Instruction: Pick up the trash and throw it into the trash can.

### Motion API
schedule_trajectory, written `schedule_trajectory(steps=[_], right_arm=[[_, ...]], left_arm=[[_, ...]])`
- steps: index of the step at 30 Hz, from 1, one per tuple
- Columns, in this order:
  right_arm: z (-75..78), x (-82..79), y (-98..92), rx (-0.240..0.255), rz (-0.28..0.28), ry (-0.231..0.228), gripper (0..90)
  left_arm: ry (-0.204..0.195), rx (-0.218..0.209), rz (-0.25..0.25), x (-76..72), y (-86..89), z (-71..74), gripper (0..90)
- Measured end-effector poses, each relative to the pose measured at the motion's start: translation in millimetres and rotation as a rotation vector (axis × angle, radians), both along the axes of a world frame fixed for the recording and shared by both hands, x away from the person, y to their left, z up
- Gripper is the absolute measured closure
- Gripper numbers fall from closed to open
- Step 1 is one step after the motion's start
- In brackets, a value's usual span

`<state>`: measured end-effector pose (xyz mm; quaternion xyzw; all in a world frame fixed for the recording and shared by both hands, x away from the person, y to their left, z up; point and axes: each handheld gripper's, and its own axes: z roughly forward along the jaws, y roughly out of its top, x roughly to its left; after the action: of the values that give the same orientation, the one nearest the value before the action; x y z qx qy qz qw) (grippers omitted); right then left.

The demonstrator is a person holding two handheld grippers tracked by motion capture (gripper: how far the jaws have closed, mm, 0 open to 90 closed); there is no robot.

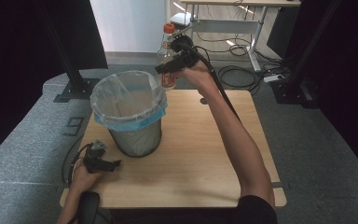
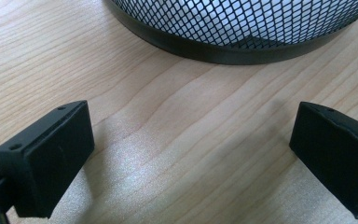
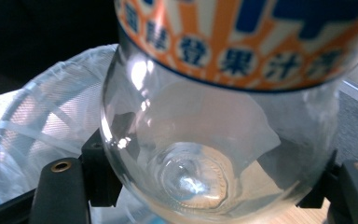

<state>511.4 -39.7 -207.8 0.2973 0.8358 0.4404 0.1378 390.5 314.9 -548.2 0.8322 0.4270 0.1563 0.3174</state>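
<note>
My right gripper [image 1: 168,67] is clamped on the clear plastic bottle [image 1: 166,56], orange cap up, w/ the lined mesh bin [image 1: 135,135] just below-left. My left gripper [image 1: 114,163] rests w/ jaws wide apart, nothing between, bin base right ahead.

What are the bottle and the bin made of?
The bottle looks like clear, glossy plastic: you see through it, and light glints on it. The bin looks like black metal mesh, judging by its fine grid of holes. Its liner seems thin, see-through plastic.
</note>
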Motion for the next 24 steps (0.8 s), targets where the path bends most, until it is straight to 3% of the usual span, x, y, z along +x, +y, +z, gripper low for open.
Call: schedule_trajectory(steps=[13,24], right_arm=[[-7.8,-0.8,45.9,-0.010,0.085,-0.007,27.7],[-42.0,3.3,79.2,-0.053,0.141,0.004,27.7]], left_arm=[[-0.001,-0.001,0.001,0.0,-0.1,-0.1,0.0],[-0.001,0.000,0.000,0.0,0.0,0.0,0.0]])
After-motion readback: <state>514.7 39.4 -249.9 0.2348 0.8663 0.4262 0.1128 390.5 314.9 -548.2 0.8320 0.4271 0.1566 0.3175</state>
